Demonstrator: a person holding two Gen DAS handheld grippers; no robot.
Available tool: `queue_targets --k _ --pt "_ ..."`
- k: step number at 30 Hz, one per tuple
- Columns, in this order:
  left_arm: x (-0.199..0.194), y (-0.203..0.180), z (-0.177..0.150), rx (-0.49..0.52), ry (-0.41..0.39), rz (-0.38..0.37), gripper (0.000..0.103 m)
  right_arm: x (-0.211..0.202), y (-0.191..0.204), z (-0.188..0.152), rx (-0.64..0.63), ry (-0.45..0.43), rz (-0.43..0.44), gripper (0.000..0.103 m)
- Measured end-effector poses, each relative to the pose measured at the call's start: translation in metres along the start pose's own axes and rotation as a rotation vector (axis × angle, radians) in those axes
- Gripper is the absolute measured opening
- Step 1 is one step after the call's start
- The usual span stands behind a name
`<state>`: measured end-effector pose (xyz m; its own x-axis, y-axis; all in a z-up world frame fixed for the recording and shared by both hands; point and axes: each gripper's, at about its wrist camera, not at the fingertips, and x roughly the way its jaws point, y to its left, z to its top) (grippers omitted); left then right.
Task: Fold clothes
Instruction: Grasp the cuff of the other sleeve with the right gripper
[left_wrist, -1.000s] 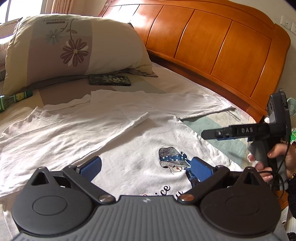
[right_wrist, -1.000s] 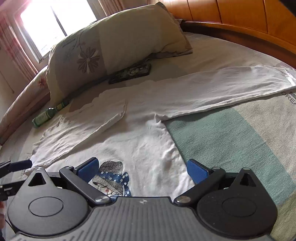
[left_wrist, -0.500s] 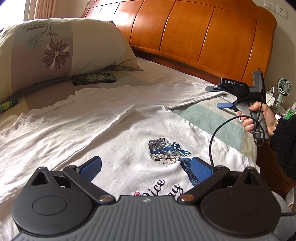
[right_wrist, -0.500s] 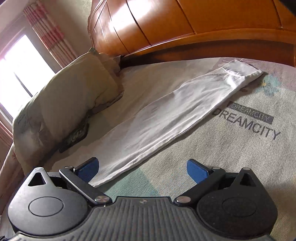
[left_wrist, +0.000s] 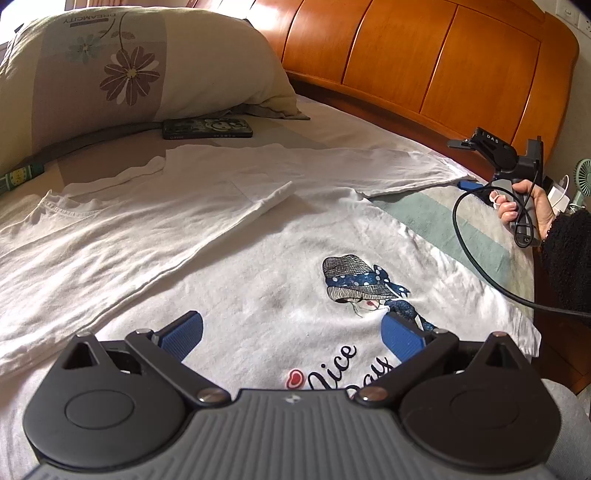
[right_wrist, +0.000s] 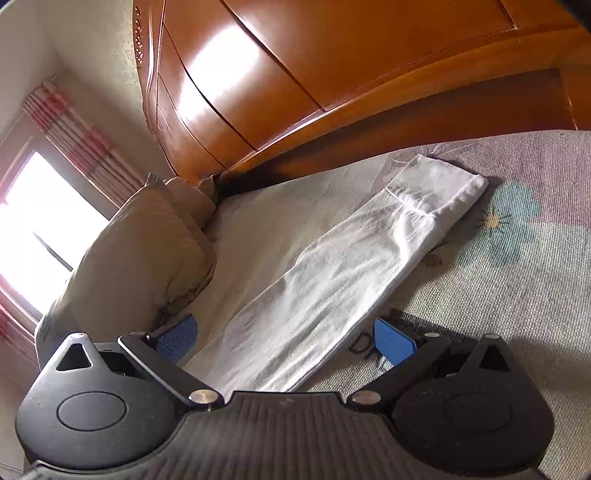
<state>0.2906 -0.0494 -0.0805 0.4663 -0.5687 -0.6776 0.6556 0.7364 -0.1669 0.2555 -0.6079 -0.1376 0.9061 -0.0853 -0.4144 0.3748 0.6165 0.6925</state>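
Observation:
A white long-sleeved shirt (left_wrist: 258, 266) with a girl-in-hat print lies flat on the bed. One sleeve is folded across its chest; the other sleeve (left_wrist: 369, 170) stretches toward the headboard side. My left gripper (left_wrist: 291, 332) hovers open over the shirt's lower front, holding nothing. In the right wrist view the stretched sleeve (right_wrist: 332, 280) runs between the blue pads of my open right gripper (right_wrist: 284, 336), its cuff (right_wrist: 443, 184) farther ahead. The right gripper (left_wrist: 469, 166) also shows in the left wrist view, held by a hand near the sleeve's cuff.
A flowered pillow (left_wrist: 129, 74) leans at the bed's head, with a dark phone-like case (left_wrist: 207, 128) in front of it. The orange wooden headboard (left_wrist: 424, 66) stands close behind the sleeve. A black cable (left_wrist: 480, 266) hangs from the right gripper over the bed's edge.
My right gripper has swung away from the shirt's body, out along the stretched sleeve toward its cuff, and dropped closer to it. The left gripper shifted only slightly.

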Motion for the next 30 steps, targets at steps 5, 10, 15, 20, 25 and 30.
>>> queue_targets --k 5,10,15,20,25,30 --pt "0.004 0.001 -0.002 0.001 0.008 0.006 0.102 0.010 0.002 0.005 -0.039 -0.028 -0.008 0.103" --pt "0.006 0.004 -0.003 -0.004 0.017 0.017 0.102 0.018 0.002 0.007 -0.072 -0.073 -0.015 0.103" --pt "0.008 0.006 -0.004 -0.014 0.018 0.013 0.102 0.013 0.006 -0.001 -0.123 -0.061 -0.021 0.103" --pt "0.013 0.006 -0.004 -0.020 0.029 0.028 0.102 0.033 0.003 0.013 -0.092 -0.109 -0.041 0.103" --pt "0.014 0.008 -0.003 -0.027 0.025 0.032 0.102 0.047 0.008 0.022 -0.057 -0.119 -0.068 0.103" --pt "0.006 0.011 -0.001 -0.030 -0.002 0.020 0.102 0.034 0.017 0.018 -0.027 -0.121 0.027 0.103"
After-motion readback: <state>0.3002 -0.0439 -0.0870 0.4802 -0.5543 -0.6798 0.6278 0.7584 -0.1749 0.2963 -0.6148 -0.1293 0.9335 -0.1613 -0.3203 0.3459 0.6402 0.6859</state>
